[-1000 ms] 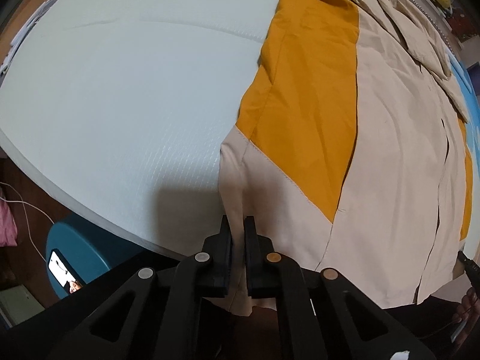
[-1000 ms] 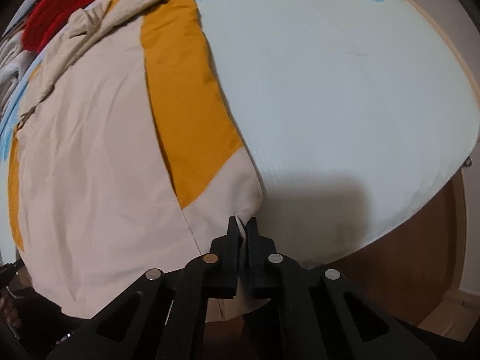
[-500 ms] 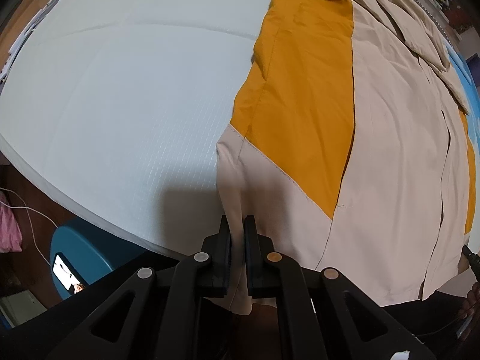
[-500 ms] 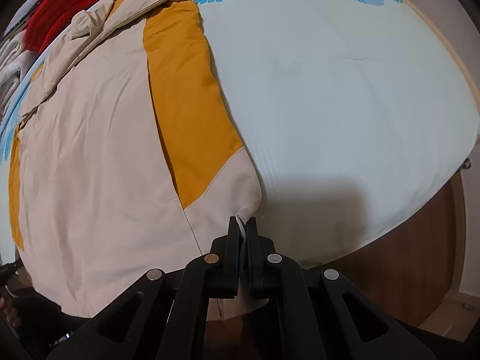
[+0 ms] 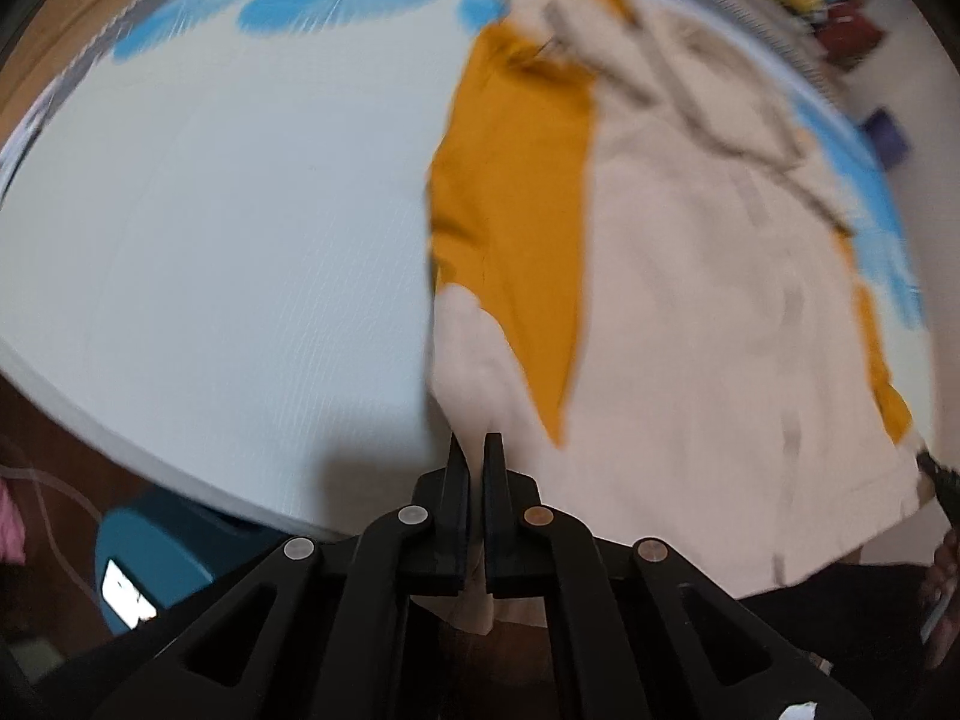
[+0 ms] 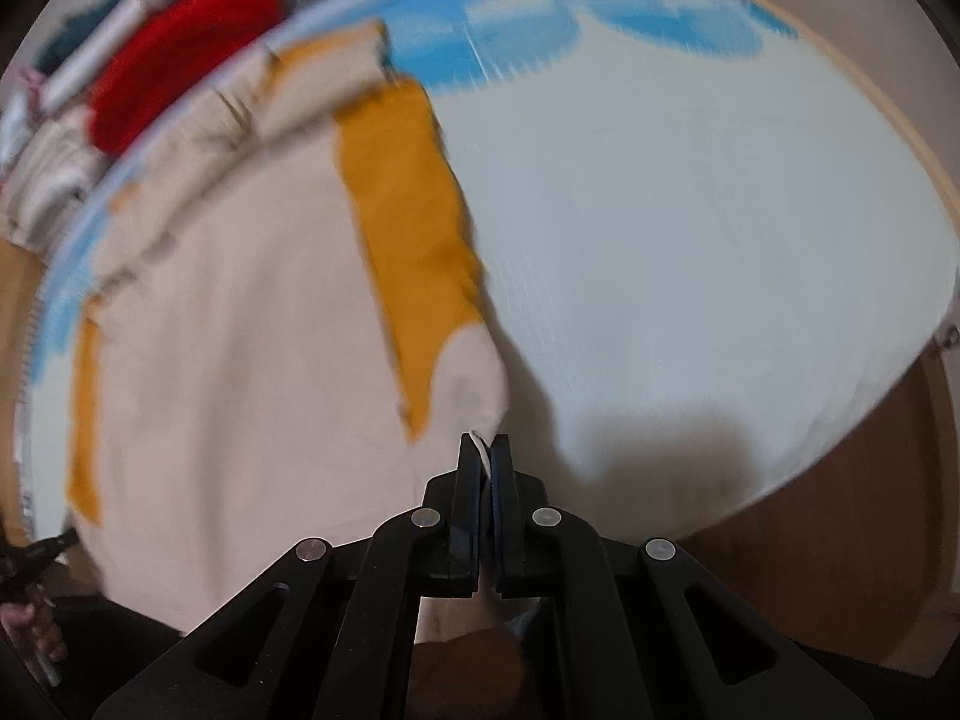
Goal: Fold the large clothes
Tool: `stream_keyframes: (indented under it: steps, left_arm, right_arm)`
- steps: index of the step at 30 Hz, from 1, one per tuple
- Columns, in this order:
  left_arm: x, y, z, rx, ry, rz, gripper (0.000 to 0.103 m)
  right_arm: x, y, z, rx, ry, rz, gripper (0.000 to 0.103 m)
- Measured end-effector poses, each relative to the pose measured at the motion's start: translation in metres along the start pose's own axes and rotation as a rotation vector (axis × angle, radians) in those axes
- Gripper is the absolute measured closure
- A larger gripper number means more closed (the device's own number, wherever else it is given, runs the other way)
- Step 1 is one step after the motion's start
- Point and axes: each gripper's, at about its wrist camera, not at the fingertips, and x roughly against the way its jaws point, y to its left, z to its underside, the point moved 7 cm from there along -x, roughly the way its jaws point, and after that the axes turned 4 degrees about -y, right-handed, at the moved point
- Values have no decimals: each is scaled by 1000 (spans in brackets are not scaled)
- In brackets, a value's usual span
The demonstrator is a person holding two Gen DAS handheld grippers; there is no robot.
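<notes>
A large beige garment with mustard-yellow panels lies spread on a pale bed cover. My left gripper is shut on the garment's near left corner, with beige cloth pinched between the pads. My right gripper is shut on the near right corner, a fold of hem showing between its fingers. Both corners are lifted off the bed edge. Both views are blurred by motion. The collar end of the garment is bunched at the far side.
A red cloth and folded pale items lie beyond the far edge of the bed. A blue stool with a lit phone stands below the bed's left edge. Wooden floor shows to the right. The cover has a blue print.
Both grippers have risen, lifting the garment's near corners off the bed. More of the far side with the blue print and red cloth has come into view.
</notes>
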Motion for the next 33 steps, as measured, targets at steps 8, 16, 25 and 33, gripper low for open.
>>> stream_keyframes:
  steps: [8,16,25,33]
  left_arm:
    - [96,-14,-15,-67,-140,161,102]
    - [145,10,11,-74,-123,255,102]
    - [184,22,31,-28,-108,349,102]
    - [106,15,-76,60,-118,360,102]
  right_arm:
    - [102,22,-27,13,-168,-152,101]
    - [165,12,2,57,-241,-140,101]
    - [224,-15,26,9,-297,-173,101]
    - [141,1,-75,49,-287,-122,101]
